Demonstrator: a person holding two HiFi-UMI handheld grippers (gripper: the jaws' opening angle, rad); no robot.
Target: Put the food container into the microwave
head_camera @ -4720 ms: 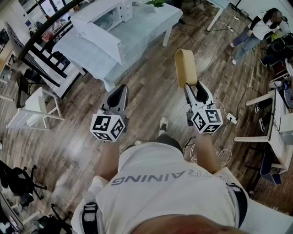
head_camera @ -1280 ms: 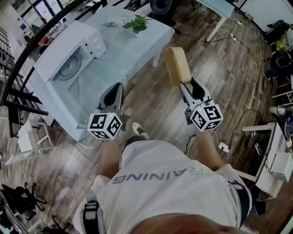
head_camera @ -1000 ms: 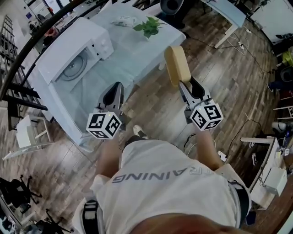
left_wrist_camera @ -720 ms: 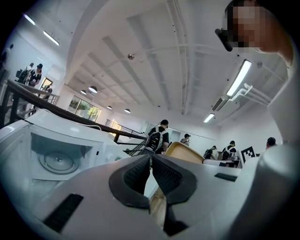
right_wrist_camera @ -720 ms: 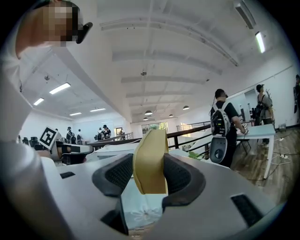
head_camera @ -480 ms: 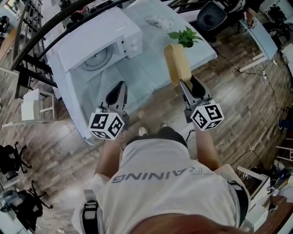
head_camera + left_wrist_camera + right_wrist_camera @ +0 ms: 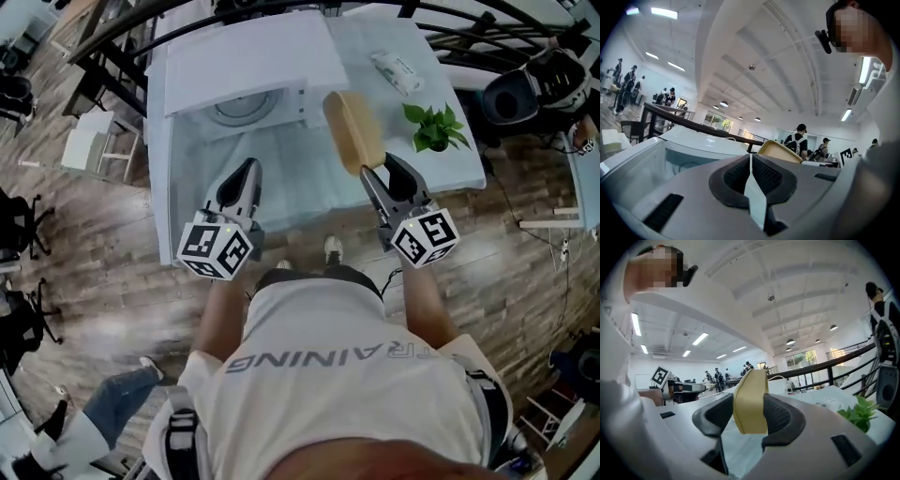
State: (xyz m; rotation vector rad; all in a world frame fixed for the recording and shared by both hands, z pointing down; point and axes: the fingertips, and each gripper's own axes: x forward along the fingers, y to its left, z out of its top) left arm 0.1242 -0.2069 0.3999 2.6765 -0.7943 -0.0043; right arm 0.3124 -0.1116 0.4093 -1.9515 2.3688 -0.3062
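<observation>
Right gripper point(image 7: 382, 174) clamps the food container point(image 7: 352, 131) before the open microwave point(image 7: 246, 67) on the worktop point(image 7: 309, 187) — potted plant point(image 7: 433, 127) alongside; left gripper point(image 7: 242, 178) closed, empty.

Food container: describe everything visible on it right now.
The food container is a tan, matte, flat box with rounded corners, plastic-looking. It stands on edge, clamped at its near end between the jaws of the right gripper, sticking out forward above the white table, beside the microwave. Nothing else touches it.
</observation>
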